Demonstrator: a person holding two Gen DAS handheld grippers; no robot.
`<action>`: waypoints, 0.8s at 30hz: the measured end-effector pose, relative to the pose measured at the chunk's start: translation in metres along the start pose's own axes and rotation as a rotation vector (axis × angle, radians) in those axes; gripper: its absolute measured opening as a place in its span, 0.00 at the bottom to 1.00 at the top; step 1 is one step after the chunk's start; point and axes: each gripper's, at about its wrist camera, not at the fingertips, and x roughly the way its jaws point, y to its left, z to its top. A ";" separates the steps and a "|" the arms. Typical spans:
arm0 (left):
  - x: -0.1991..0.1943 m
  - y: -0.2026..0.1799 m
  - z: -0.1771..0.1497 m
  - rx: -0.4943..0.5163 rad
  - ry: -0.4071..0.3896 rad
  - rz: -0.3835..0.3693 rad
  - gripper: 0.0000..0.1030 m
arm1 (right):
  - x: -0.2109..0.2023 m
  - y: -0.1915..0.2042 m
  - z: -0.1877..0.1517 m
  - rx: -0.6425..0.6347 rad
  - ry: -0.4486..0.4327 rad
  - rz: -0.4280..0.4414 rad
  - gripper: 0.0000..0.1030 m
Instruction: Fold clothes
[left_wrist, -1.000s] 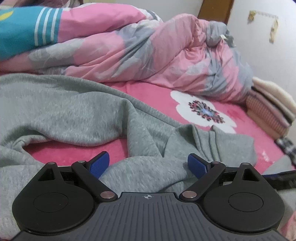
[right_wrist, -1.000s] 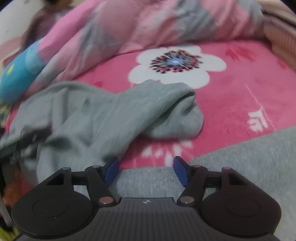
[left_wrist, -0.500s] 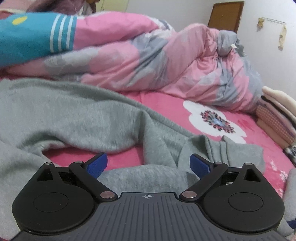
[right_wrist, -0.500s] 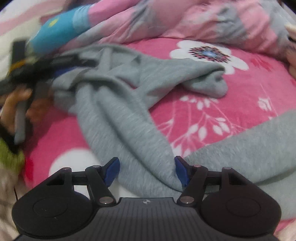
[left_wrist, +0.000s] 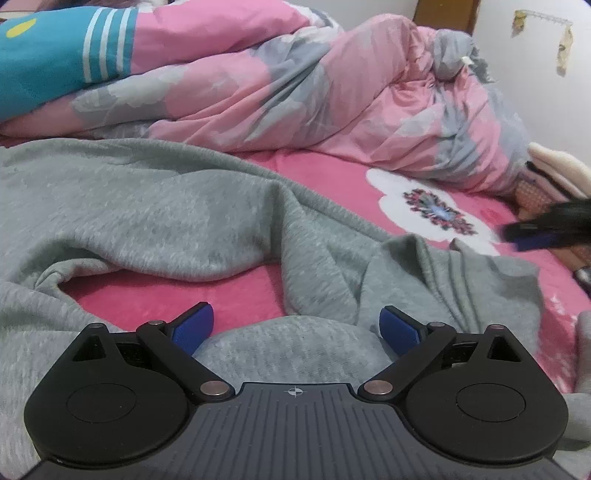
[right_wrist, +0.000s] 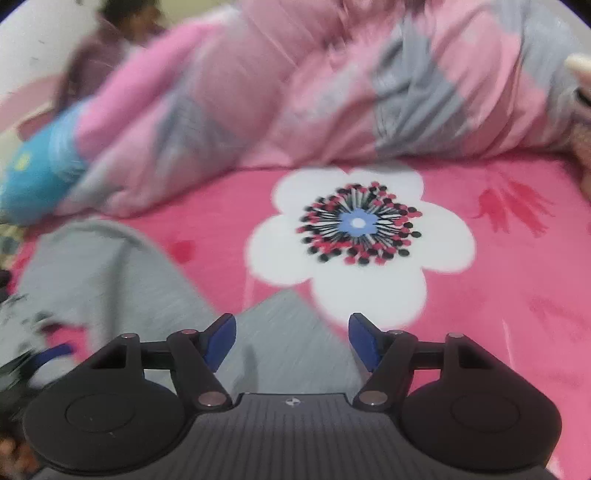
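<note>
Sweatshirt (left_wrist: 155, 221) lies crumpled on pink sheet (left_wrist: 332, 173), 9 o'clock of white flower (right_wrist: 360, 236); left gripper (left_wrist: 295, 325) wide, empty; right gripper (right_wrist: 291, 338) opening over cuff, likely positioning to spread it.

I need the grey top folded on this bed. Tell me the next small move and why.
Probably bring the right tongs down onto the grey top's sleeve end beneath them and close. Their jaws are opening with nothing pinched, and the sleeve lies crumpled on the pink sheet. The left tongs are open too, over a bunched fold.
</note>
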 end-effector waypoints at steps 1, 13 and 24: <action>-0.001 0.000 0.000 0.002 -0.006 -0.013 0.94 | 0.018 -0.005 0.007 -0.002 0.039 0.007 0.71; 0.002 0.003 0.001 -0.012 -0.025 -0.053 0.94 | -0.048 -0.007 0.015 -0.111 -0.192 0.082 0.06; 0.002 0.005 0.000 -0.012 -0.037 -0.066 0.94 | -0.160 -0.083 0.034 -0.092 -0.740 0.081 0.06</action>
